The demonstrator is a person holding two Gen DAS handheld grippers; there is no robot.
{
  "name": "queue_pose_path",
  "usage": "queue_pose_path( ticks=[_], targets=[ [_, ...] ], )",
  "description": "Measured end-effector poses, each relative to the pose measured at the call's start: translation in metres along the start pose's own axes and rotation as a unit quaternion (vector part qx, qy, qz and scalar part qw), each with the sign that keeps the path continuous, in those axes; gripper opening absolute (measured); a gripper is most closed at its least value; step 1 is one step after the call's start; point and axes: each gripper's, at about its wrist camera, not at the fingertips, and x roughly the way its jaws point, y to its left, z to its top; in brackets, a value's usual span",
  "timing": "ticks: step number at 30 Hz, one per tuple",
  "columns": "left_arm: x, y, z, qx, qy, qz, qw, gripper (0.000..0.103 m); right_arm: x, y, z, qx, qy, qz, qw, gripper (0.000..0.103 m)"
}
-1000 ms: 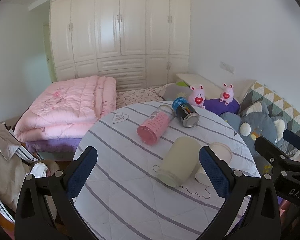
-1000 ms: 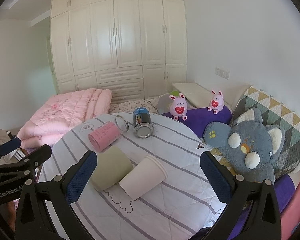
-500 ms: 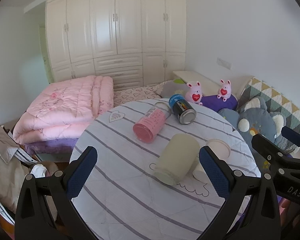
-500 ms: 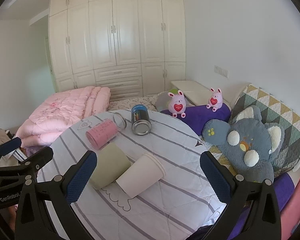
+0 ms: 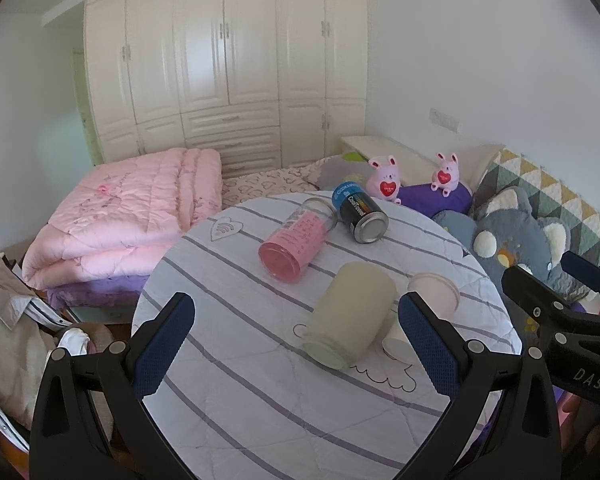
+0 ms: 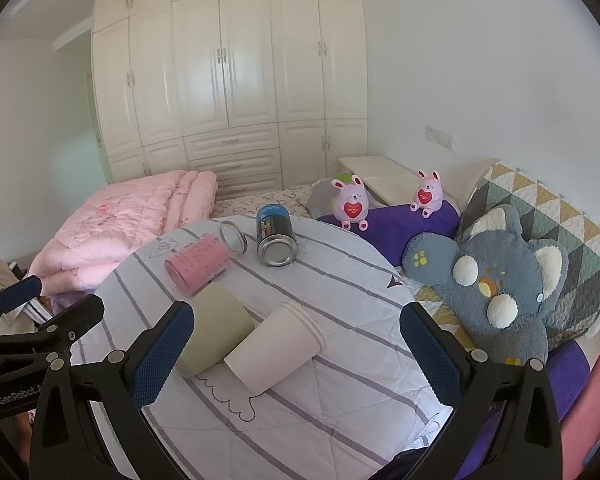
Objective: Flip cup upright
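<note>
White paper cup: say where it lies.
In the right wrist view the white paper cup lies on its side on the striped table, against the green cup.

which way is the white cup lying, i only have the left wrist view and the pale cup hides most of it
observer: The white paper cup lies on its side, base toward the right wrist camera, rim pointing away to the right.
operator: does it touch the pale cup
observer: It appears to, near the base of the pale green cup.
operator: where's the right gripper
observer: The right gripper is open, its jaws standing wide on either side of both cups, touching neither.
</note>
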Motion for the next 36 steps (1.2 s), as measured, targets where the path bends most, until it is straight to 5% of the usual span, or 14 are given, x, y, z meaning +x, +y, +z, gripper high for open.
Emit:
queue_pose_path(
  ticks=[19, 28, 36],
  targets=[
    [0.062, -0.017, 0.013, 0.058, 0.09, -0.016, 0.9941, 0.103, 0.044, -0.022, -0.005, 0.027, 0.037, 0.005, 0.999, 0.103],
    [0.085, -0.025, 0.018, 0.064, 0.094, -0.009, 0.9935, 0.103, 0.071, -0.031, -0.004, 0.041, 0.056, 0.012, 0.998, 0.103],
    [0.118, -0.037, 0.016, 0.121, 0.159, -0.01, 0.9798, 0.103, 0.088, -0.042, -0.003, 0.052, 0.072, 0.007, 0.996, 0.103]
  ],
)
